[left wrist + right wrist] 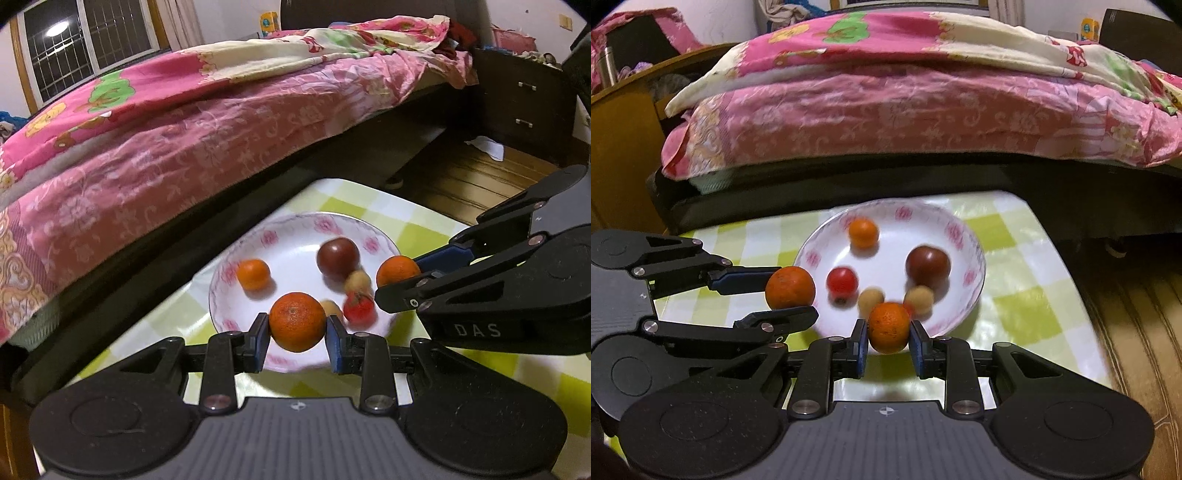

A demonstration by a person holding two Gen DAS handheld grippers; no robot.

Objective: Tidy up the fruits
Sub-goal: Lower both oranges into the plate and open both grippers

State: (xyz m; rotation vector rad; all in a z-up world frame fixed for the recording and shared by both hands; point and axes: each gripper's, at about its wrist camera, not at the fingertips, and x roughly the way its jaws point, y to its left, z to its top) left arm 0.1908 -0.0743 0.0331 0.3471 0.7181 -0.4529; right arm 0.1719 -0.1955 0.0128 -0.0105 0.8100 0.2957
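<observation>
Each hand-held gripper, left [297, 332] and right [888, 338], clamps an orange.

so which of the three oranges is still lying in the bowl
The small orange at the bowl's far side, untouched. The other two are clamped, one in the left gripper, one in the right gripper.

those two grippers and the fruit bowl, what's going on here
A person is sorting fruit with two handheld grippers. The left gripper is shut on one orange, the right gripper on another orange, both over the near rim of the bowl. A small orange, two tomatoes and two pale fruits lie inside.
</observation>
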